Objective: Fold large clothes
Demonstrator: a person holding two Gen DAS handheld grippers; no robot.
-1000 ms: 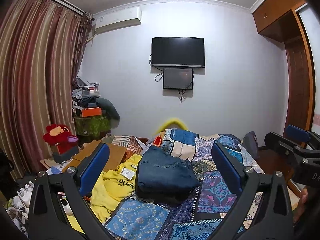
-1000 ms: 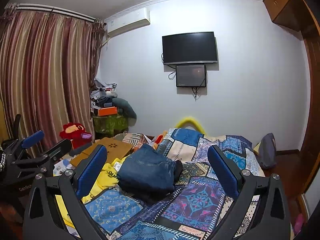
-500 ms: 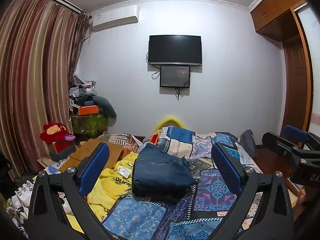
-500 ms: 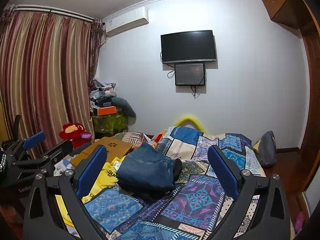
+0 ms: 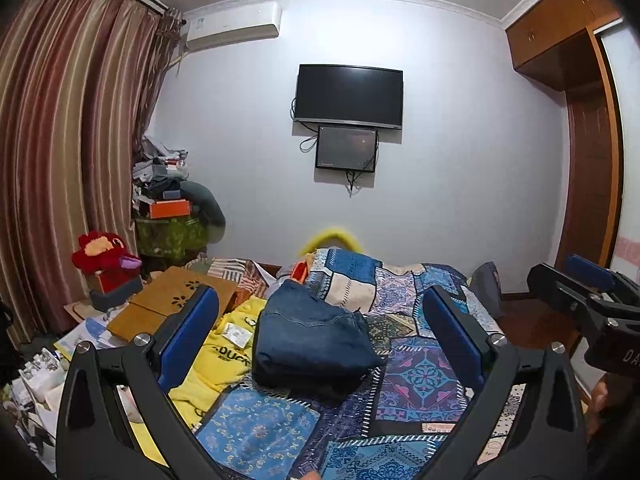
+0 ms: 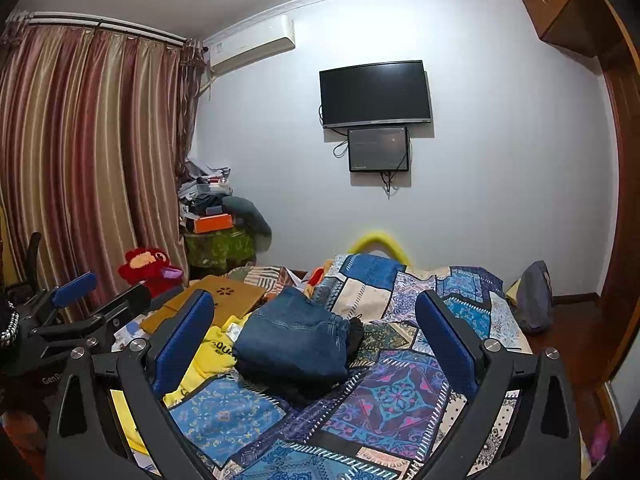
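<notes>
Jeans (image 5: 310, 338), folded into a thick blue bundle, are lying on the patchwork bedspread (image 5: 420, 380) in the left wrist view, ahead of the left gripper (image 5: 320, 340) and framed between its two blue-padded fingers (image 5: 188, 336), which are standing wide apart and holding nothing. The bundle is sitting nearer the left finger than the right one, clear of both. A yellow garment (image 5: 218, 360) is lying just beside the jeans on their left, partly tucked under them. The right gripper (image 5: 592, 292) is showing at the right edge of this view, off to the side of the bed.

Through the right wrist camera, the same jeans (image 6: 294, 340) are resting on the bedspread (image 6: 396, 396) in front of the right gripper (image 6: 316, 340), left of centre in the gap between its fingers (image 6: 446, 340). These fingers are also spread wide, gripping nothing, with the denim untouched. The yellow garment (image 6: 212, 354) is peeking out past the left finger. The left gripper (image 6: 76, 308) is hanging at the left edge, well apart from the jeans.
</notes>
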